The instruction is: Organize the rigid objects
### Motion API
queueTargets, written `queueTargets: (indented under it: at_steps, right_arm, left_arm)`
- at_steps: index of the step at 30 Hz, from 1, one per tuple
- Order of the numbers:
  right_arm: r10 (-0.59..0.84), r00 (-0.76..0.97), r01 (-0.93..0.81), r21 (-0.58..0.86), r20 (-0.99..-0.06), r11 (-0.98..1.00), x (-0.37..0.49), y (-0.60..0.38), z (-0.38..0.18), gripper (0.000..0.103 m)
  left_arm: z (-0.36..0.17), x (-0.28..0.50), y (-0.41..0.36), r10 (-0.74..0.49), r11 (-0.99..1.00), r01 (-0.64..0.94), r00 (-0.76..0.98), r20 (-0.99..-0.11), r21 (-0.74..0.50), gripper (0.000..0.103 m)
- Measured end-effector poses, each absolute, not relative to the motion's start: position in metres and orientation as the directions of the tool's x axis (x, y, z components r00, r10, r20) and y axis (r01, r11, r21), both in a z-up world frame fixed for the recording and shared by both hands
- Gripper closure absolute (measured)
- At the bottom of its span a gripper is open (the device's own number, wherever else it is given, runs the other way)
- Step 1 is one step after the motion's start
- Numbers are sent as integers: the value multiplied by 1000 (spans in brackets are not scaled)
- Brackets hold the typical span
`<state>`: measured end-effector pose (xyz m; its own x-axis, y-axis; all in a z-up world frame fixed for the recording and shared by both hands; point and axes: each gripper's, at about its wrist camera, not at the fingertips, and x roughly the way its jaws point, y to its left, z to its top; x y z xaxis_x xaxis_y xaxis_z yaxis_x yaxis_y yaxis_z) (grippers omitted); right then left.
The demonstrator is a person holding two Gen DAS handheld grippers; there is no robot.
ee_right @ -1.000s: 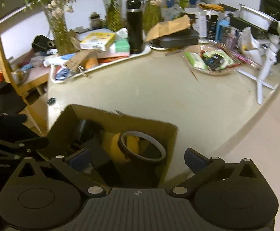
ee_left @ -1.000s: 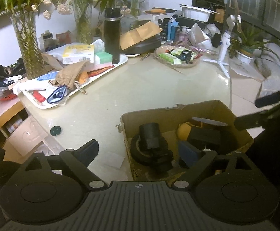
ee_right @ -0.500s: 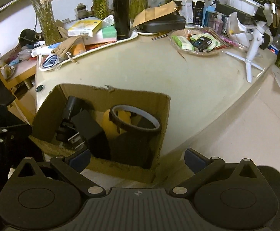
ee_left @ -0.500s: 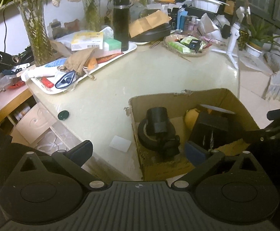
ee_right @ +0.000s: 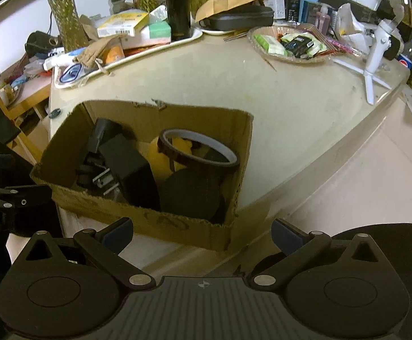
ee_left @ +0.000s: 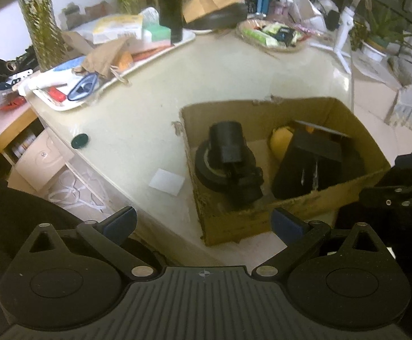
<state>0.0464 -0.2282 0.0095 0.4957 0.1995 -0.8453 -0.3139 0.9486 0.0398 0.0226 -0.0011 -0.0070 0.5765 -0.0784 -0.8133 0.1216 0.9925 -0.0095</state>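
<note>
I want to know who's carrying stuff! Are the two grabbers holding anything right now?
No. The left gripper and right gripper are both open and empty, near the cardboard box.

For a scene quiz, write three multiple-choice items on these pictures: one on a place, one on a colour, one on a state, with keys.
1. Where does the tape roll with the brown band sit?
A. in the cardboard box
B. on the white tray
C. on the floor

2. What colour is the small round cap lying on the table left of the cardboard box?
A. red
B. dark green
C. white

3. How does the left gripper stand?
A. shut on a bottle
B. open, empty
C. shut on the box wall

Key: 1 A, it leans among the things inside the box; 2 B, it shows dark green against the pale top; 3 B, its pads stand wide apart with nothing between them.
</note>
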Motion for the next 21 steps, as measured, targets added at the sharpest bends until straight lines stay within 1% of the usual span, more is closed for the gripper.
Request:
queueTargets:
  at_steps: [9, 21]
  right_arm:
    - [171, 491, -315, 10, -854, 949, 47, -227, 5, 0]
    - [176, 488, -333, 4, -855, 943, 45, -222, 5, 0]
  left_arm:
    - [-11, 22, -10, -54, 989, 142, 568, -821, 32, 0]
    - [-11, 24, -9, -44, 989, 139, 565, -824, 43, 0]
